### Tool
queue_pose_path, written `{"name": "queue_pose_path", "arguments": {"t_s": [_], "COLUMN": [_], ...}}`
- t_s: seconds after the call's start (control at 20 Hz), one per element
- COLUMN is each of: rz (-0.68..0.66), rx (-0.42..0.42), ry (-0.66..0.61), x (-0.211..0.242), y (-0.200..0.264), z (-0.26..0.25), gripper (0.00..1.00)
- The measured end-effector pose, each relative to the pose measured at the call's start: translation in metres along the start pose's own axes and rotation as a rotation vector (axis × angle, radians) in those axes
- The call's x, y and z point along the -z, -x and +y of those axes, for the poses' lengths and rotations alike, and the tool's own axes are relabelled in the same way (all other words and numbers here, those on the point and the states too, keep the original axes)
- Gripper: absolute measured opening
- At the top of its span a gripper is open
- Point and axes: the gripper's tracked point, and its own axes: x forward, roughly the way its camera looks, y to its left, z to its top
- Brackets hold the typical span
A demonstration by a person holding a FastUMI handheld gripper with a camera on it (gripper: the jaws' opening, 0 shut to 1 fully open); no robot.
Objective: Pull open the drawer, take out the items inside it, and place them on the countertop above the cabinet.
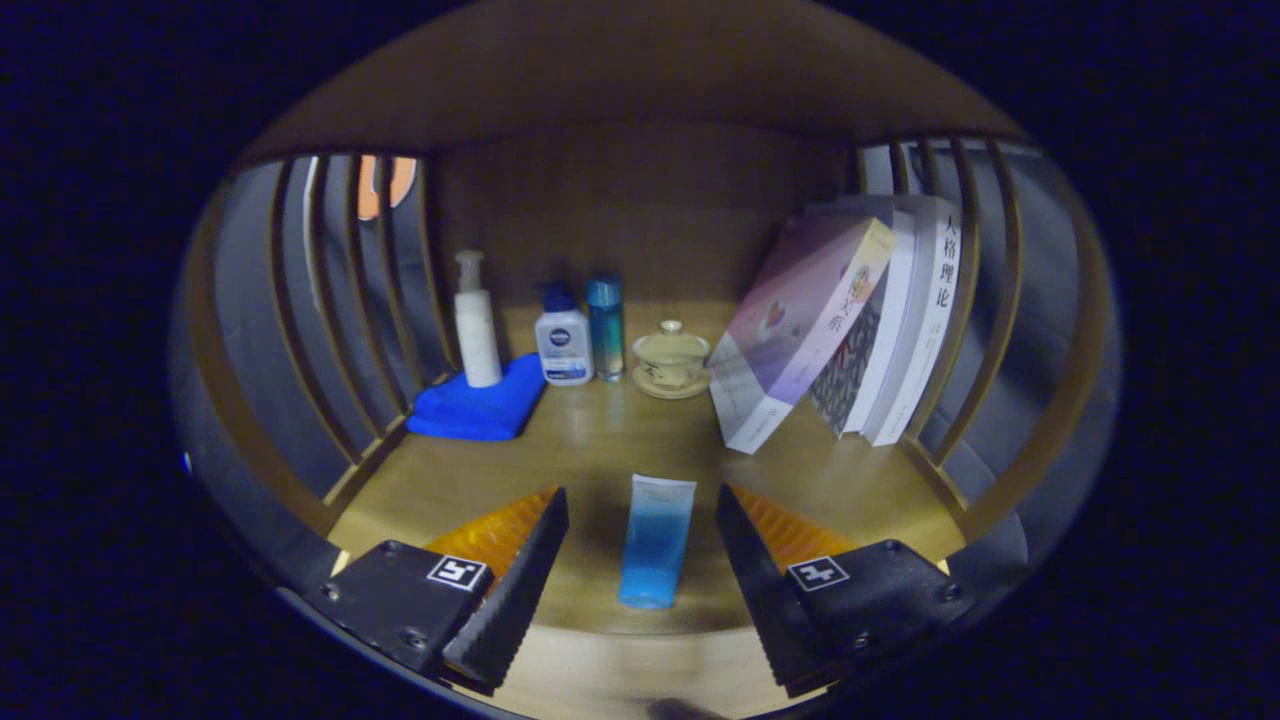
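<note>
Looking along the claw (pixel 640 560), its two fingers stand wide apart and press on nothing. Between them, lying flat on the wooden worktop (pixel 600 440), is a blue tube (pixel 655 540), its white end pointing away and its darker end toward the near edge. It touches neither finger. So one likely drawer item already lies on the worktop; whether the claw has just let it go or is about to close on it, I cannot tell. The drawer itself is out of sight below.

What could go wrong: the tube lies close to the front edge, and a nudge from either finger could roll or slide it off. A careless sweep forward could also knock the crowded back row.

Farther back stand a pump bottle (pixel 477 325) on a folded blue cloth (pixel 475 408), a white bottle (pixel 563 340), a slim teal bottle (pixel 605 325) and a lidded cup (pixel 671 360) on its saucer. Leaning books (pixel 830 330) rest against the slatted side (pixel 975 300). The wood is smooth and dimly lit, with a shelf close overhead.
</note>
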Motion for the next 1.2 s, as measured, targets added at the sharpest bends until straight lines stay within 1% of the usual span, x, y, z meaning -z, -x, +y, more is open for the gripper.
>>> {"name": "queue_pose_path", "arguments": {"t_s": [0.1, 0.25, 0.35, 0.4, 0.45, 0.55, 0.65, 0.85, 1.1, 1.2], "rz": [-0.054, -0.155, -0.219, -0.244, -0.256, -0.283, -0.33, -0.411, -0.454, -0.466], "rx": [-0.013, -0.033, -0.05, -0.052, -0.058, -0.073, -0.057, 0.001, 0.053, 0.06], "ry": [0.04, 0.06, 0.087, 0.091, 0.095, 0.082, 0.055, -0.067, -0.164, -0.188], "x": [0.003, 0.005, 0.016, 0.023, 0.031, 0.051, 0.069, 0.098, 0.138, 0.152], "y": [0.019, 0.057, 0.085, 0.096, 0.105, 0.128, 0.149, 0.183, 0.214, 0.22], "z": [0.003, 0.007, 0.008, 0.006, 0.006, 0.003, -0.008, -0.04, -0.071, -0.075], "gripper": [0.95, 0.95, 0.95, 0.97, 1.0, 1.0, 1.0, 1.0, 1.0, 1.0]}}
